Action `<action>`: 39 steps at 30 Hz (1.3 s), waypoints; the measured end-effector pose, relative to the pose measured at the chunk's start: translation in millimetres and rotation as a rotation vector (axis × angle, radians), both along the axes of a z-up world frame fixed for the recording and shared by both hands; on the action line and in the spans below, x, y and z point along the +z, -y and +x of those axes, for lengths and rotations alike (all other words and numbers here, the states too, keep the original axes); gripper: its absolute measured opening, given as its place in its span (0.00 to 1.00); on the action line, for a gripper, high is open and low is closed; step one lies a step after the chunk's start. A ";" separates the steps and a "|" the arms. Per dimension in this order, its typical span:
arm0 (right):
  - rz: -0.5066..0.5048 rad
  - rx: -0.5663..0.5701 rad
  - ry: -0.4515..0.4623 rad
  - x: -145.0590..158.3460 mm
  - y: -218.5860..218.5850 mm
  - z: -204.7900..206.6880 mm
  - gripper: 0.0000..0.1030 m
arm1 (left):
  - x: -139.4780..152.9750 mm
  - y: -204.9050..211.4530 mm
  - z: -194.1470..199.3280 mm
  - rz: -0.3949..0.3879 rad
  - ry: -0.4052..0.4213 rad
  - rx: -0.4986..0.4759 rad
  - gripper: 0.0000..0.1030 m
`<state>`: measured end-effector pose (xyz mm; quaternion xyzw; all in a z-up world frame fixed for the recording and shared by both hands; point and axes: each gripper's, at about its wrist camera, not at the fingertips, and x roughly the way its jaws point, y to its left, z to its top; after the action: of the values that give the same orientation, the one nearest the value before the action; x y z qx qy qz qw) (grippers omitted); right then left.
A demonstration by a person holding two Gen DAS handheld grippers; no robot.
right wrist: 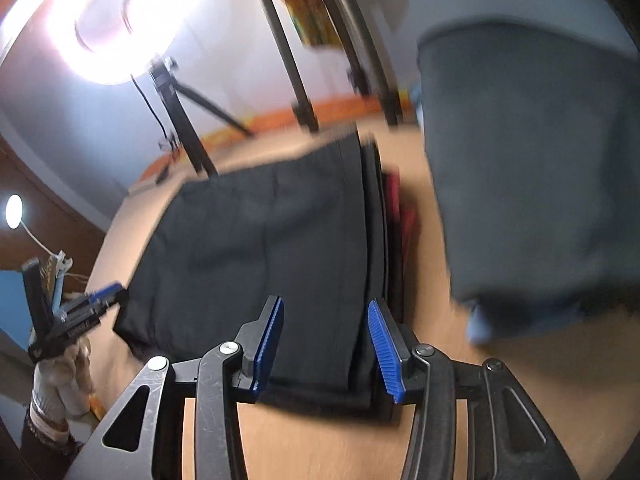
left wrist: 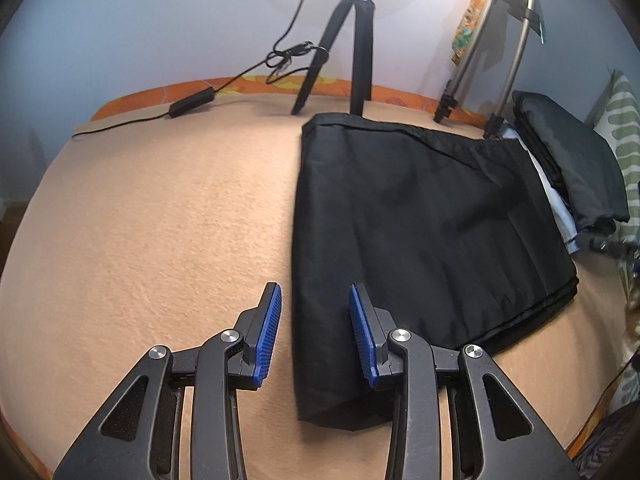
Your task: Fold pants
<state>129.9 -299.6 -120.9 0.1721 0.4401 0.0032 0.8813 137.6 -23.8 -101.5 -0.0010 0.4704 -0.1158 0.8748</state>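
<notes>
Black pants [left wrist: 420,232] lie folded flat on the peach bed cover [left wrist: 160,240], waistband at the far right. My left gripper [left wrist: 316,300] is open and empty, hovering over the pants' near left edge. In the right wrist view the same pants [right wrist: 260,248] lie folded with stacked layers at their right edge. My right gripper [right wrist: 326,316] is open and empty above their near edge. The left gripper [right wrist: 80,312] shows at the left of that view, held by a gloved hand [right wrist: 60,392].
A black tripod [left wrist: 352,48] and a cable with adapter [left wrist: 192,102] stand at the far bed edge. A stack of folded dark and light clothes [left wrist: 572,172] sits at the right, also seen close up [right wrist: 532,168]. Metal stand legs [left wrist: 516,40] rise behind. A ring light [right wrist: 116,20] glows.
</notes>
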 end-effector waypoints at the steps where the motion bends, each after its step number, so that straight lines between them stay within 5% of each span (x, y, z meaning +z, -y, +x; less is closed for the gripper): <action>1: 0.003 -0.006 -0.018 -7.2 0.5 -1.0 0.45 | -0.1 0.9 -0.4 0.002 0.000 -0.004 0.33; 8: 0.128 -0.041 -0.042 -22.5 22.6 -4.6 0.41 | -3.8 -2.2 0.2 0.004 -0.015 0.001 0.33; 16: 0.071 -0.011 0.000 -9.3 9.5 -11.2 0.36 | -4.1 -7.3 -0.7 0.000 -0.012 0.013 0.33; 25: 0.075 0.003 -0.071 -33.1 5.5 -1.3 0.36 | -7.9 -5.0 1.4 -0.001 -0.023 0.012 0.33; 30: 0.087 -0.007 -0.039 -31.3 4.8 -4.4 0.02 | -5.2 -7.3 1.2 -0.010 -0.018 0.023 0.33; 35: 0.019 -0.016 0.015 -11.6 5.4 -23.5 0.01 | 0.4 -20.2 -0.3 -0.033 -0.002 0.058 0.34; 39: -0.050 -0.022 -0.034 -26.1 4.0 -27.0 0.01 | -5.1 -23.2 -1.2 -0.038 -0.006 0.061 0.46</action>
<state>102.9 -303.5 -147.0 0.1548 0.4530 -0.0204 0.8777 136.3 -0.6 -106.6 -0.0321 0.4706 -0.0981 0.8763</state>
